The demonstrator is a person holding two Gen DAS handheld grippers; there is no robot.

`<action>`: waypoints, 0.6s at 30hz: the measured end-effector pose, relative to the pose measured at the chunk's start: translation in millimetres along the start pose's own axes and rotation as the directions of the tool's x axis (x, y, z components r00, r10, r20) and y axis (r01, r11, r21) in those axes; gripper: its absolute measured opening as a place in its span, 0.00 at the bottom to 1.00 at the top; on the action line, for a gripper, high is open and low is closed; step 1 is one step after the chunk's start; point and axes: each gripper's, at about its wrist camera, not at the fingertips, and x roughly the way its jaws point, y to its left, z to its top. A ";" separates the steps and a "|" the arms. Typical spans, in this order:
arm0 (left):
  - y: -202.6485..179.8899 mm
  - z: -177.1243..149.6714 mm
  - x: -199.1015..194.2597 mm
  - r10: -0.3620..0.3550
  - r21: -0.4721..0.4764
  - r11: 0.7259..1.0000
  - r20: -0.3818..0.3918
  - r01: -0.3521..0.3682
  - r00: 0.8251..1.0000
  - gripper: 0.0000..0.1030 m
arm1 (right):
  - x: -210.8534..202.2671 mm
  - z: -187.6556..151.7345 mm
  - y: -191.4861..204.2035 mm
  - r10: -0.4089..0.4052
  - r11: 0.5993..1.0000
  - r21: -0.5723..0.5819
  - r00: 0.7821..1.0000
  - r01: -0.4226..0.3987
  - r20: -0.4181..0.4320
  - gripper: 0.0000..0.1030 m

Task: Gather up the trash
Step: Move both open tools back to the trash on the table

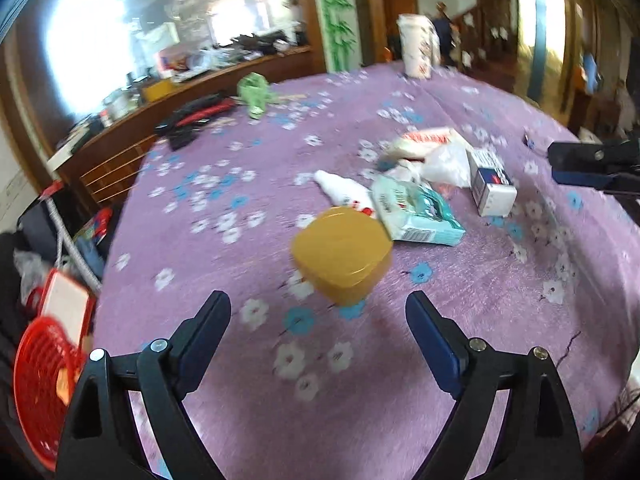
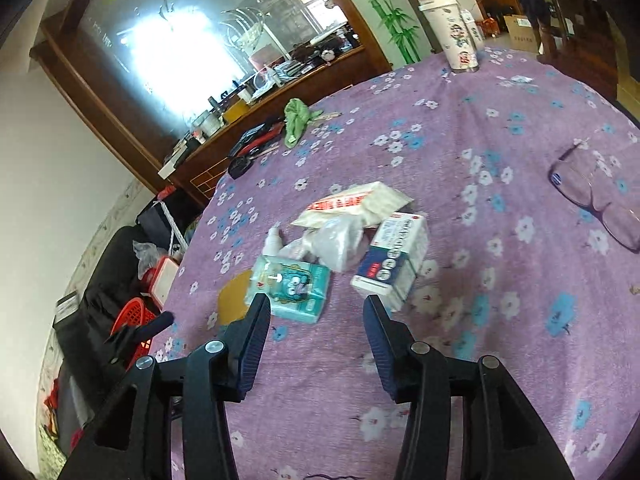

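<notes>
one yellow lid (image 1: 341, 254), two boxes (image 2: 394, 262), two cups (image 2: 450, 30)

I see a purple flowered tablecloth (image 2: 500, 320), a tall white printed cup (image 2: 450, 28) at its far edge, clear-framed glasses (image 2: 600, 200) lying near.

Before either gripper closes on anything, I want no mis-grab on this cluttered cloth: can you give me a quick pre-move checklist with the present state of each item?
1. Left gripper open and empty: ok.
2. Yellow container ahead of its fingers, not yet between them: ok.
3. Right gripper open and empty: ok.
4. Teal pack just past the right fingertips, unobstructed: ok.
5. Red basket within reach off the table's left edge: cannot tell.
6. Left view sharp enough for fine aiming: not ok, blurred.
</notes>
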 end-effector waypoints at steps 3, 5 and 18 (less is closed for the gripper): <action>-1.2 10.0 20.7 -0.018 0.013 1.000 -0.031 0.019 0.999 0.86 | -1.7 -1.5 -8.7 -0.003 1.000 0.023 1.000 0.003 0.002 0.51; 0.2 15.1 30.4 -0.016 0.015 1.000 -0.046 0.017 0.999 0.86 | -1.8 -0.9 -13.7 -0.002 0.999 0.034 1.000 0.002 0.001 0.51; -3.2 27.0 64.2 -0.069 -0.006 0.998 -0.049 0.068 0.996 0.73 | 6.4 4.3 -31.1 -0.032 0.997 0.065 0.999 0.032 -0.007 0.54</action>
